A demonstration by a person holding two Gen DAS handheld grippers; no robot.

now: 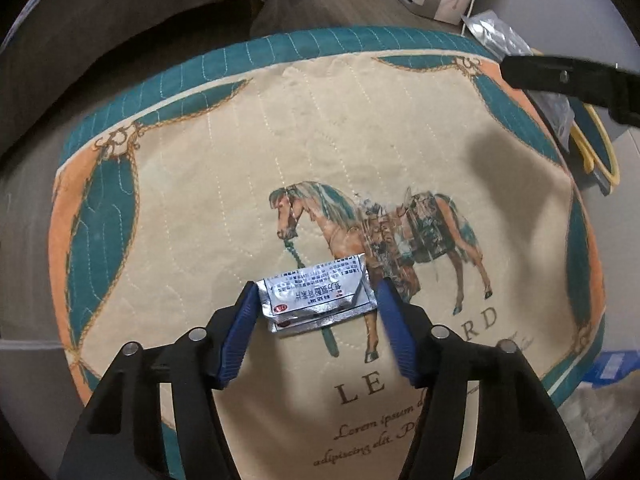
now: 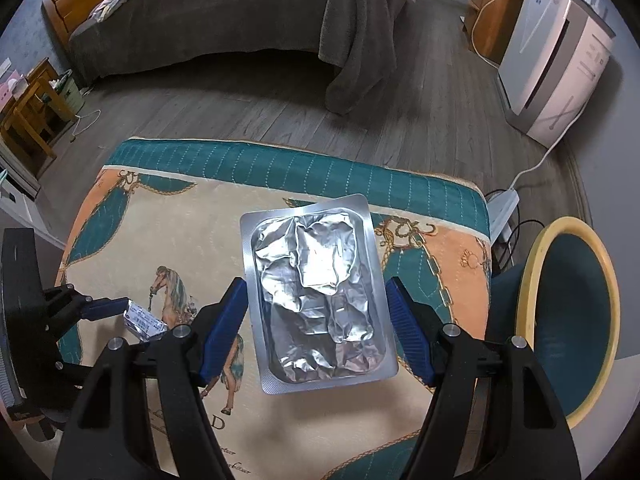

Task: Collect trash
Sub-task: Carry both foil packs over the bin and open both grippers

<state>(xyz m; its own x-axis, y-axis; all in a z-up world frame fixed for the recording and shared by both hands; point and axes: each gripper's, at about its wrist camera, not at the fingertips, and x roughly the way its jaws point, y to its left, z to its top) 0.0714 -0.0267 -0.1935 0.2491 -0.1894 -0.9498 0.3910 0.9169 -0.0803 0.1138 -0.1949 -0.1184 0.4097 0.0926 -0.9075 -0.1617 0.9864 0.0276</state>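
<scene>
Trash on the horse-print quilted cushion [image 1: 208, 184] is being gathered two pieces at once, and the picking-up step is in hand on both sides. Low in the middle of the left wrist view, the left claw [image 1: 316, 304] stands half-open around a small silver medicine sachet [image 1: 316, 294] lying on the cushion by the horse's forelegs; its left blue pad touches the sachet's edge, but the right one looks a shade clear of it, so I would not call that a firm grip yet. In the right wrist view the right claw [image 2: 316, 316] stands wide, clamped on the two long edges of a large silver foil blister tray [image 2: 316, 292] that fills the centre of the frame and appears held above the cushion. The same sachet [image 2: 144, 320] shows at lower left there, at the left claw's tip. A teal bin with a yellow rim [image 2: 524, 292] stands at the right edge, just beside the cushion. Next, I judge, the left claw must close fully on the sachet without sliding it over the fabric, then lift; the right need only carry its tray across to the bin and let go over the opening.
</scene>
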